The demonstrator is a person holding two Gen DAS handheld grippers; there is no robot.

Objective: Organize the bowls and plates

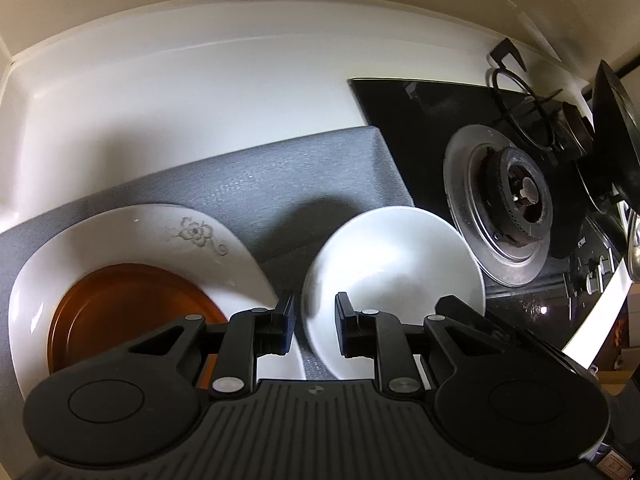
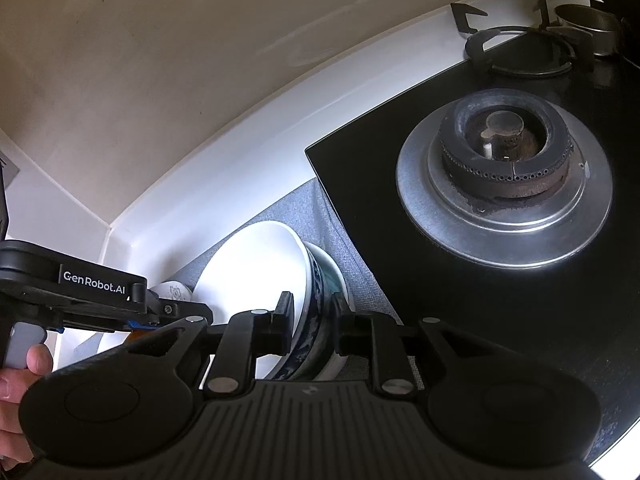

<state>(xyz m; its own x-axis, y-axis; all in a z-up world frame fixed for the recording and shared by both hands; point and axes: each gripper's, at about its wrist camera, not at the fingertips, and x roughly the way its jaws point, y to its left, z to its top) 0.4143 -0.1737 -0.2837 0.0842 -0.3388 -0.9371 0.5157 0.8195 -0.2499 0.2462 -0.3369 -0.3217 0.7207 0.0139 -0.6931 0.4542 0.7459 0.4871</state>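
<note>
A plain white bowl [image 1: 392, 272] sits tilted on the grey mat [image 1: 280, 184]. My left gripper [image 1: 315, 320] is shut on the bowl's near-left rim. In the right wrist view the white bowl [image 2: 252, 272] leans inside a blue-patterned bowl [image 2: 324, 280]. My right gripper [image 2: 312, 312] straddles both rims with narrow jaws. One finger is inside the white bowl and the other outside the blue one, and the pads do not visibly press. A large white plate with a flower print [image 1: 160, 232] holds an amber plate [image 1: 128, 304] at the left.
A black glass stove with a bare burner [image 2: 504, 152] lies right beside the mat [image 2: 312, 208]. A loose pan support [image 2: 520, 52] and dark cookware [image 1: 616, 120] stand at its back. White backsplash and wall close the far side. A hand [image 2: 24, 364] holds the left gripper's housing [image 2: 96, 284].
</note>
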